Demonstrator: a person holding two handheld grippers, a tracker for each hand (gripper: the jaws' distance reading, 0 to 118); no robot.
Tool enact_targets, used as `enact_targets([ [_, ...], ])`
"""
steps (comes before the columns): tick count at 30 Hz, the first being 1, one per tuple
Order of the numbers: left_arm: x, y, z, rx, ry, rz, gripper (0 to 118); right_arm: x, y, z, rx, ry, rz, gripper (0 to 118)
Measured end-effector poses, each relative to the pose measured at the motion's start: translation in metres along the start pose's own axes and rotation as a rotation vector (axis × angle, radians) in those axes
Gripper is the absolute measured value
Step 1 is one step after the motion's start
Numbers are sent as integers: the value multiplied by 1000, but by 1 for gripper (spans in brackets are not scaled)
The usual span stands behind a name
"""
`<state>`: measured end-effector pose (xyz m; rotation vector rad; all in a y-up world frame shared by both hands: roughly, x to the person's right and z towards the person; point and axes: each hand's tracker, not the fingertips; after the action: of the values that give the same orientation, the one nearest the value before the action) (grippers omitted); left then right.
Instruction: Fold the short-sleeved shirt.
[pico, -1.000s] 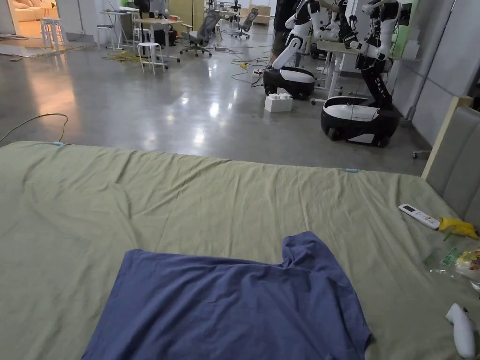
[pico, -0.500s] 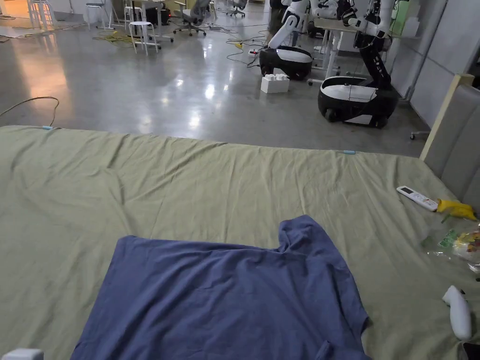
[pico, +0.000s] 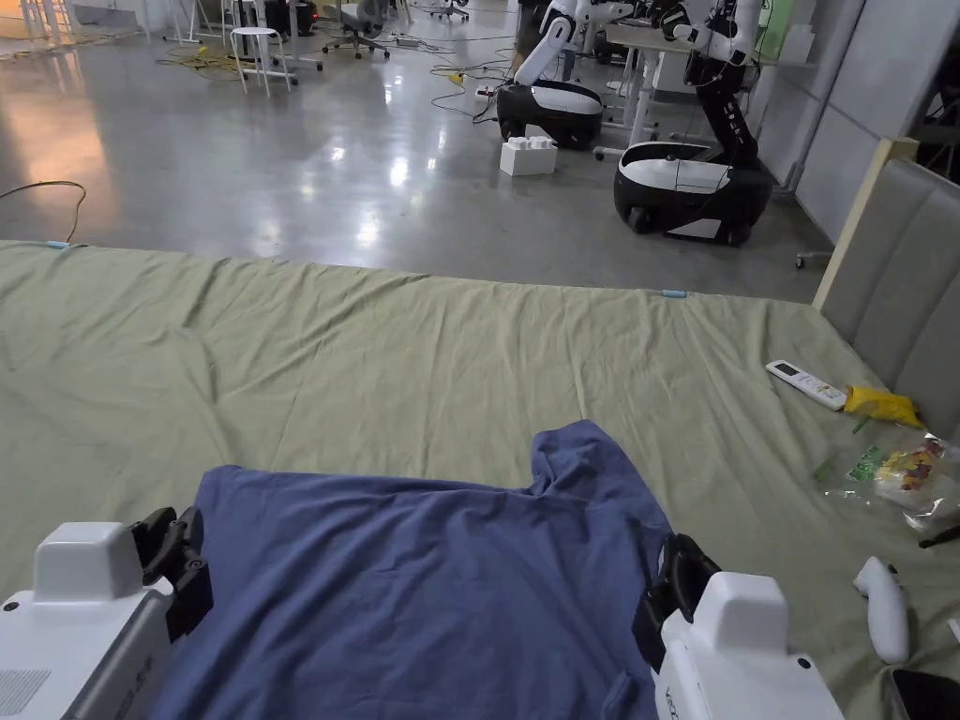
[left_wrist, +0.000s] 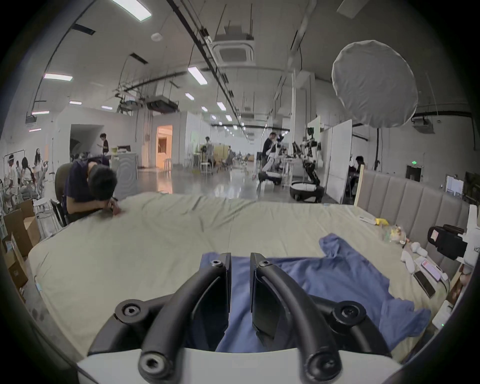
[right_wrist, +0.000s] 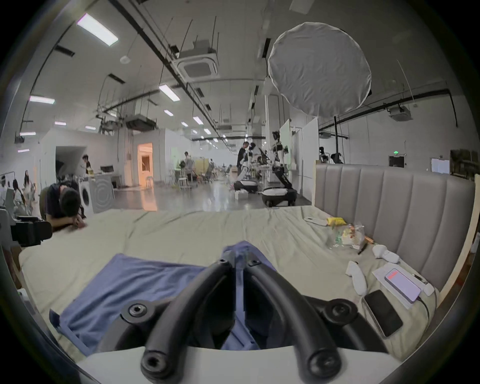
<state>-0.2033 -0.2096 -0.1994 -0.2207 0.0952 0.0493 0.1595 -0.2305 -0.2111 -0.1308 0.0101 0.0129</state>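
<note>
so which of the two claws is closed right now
The right claw: its jaws meet at the tips, over the blue shirt. The left claw shows a gap.

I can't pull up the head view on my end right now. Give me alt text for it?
A blue shirt lies spread flat on a green bed sheet, with the left gripper at its left edge and the right gripper at its right edge, neither visibly gripping it. A remote control and snack bags lie near the headboard on the right.
</note>
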Motion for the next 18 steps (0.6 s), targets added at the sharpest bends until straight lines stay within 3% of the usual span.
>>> enact_targets([
  [3, 4, 1, 4, 23, -27, -19, 5, -7, 5, -1, 40, -15, 53, 2],
  [6, 11, 9, 11, 33, -29, -46, 3, -13, 11, -2, 76, -35, 100, 1],
  [10, -4, 9, 3, -22, -52, -5, 2, -10, 9, -7, 41, -18, 58, 1],
  [18, -59, -14, 6, -317, -46, 11, 2, -2, 4, -6, 24, -20, 88, 1],
])
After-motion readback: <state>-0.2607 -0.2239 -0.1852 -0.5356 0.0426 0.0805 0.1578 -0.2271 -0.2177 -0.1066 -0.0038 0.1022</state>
